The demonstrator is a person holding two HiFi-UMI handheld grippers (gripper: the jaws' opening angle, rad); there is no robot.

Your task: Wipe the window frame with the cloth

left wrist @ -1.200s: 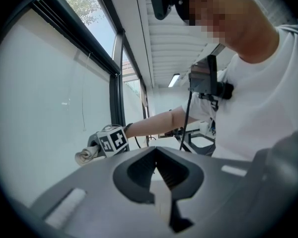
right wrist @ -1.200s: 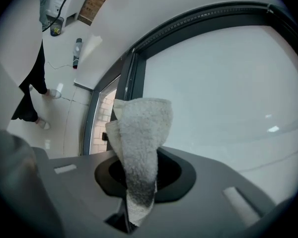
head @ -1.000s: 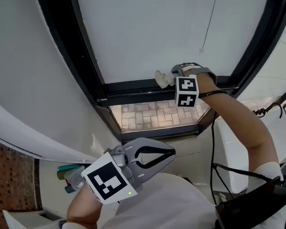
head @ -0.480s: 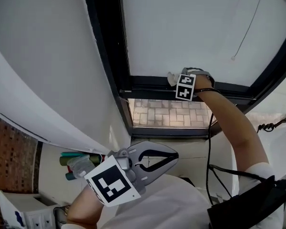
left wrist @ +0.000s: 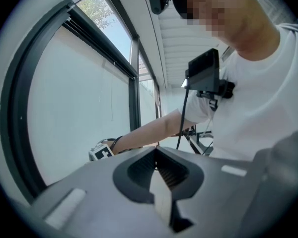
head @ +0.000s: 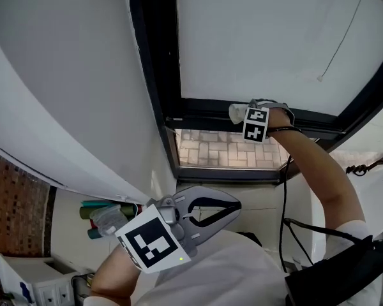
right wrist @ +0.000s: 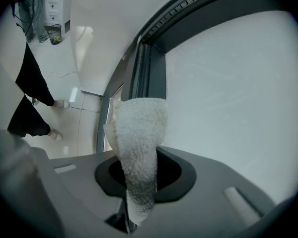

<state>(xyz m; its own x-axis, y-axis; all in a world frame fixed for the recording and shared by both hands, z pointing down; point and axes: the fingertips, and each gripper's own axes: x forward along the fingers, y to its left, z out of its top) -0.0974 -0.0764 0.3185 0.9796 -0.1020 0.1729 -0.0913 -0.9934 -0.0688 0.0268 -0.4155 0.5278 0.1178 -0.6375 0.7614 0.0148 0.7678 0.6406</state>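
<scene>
The cloth (head: 237,112) is pinched in my right claw (head: 244,113), its free end on the dark lower rail of the window frame (head: 198,115), touching it as far as I can tell, just under the frosted pane (head: 268,43). Compared with a second ago it sits a little nearer the frame's left corner, so I judge the stroke along the rail is under way and the left upright (head: 154,56) is yet to do. My left claw (head: 225,208) hangs clenched on nothing, low by my chest.
</scene>
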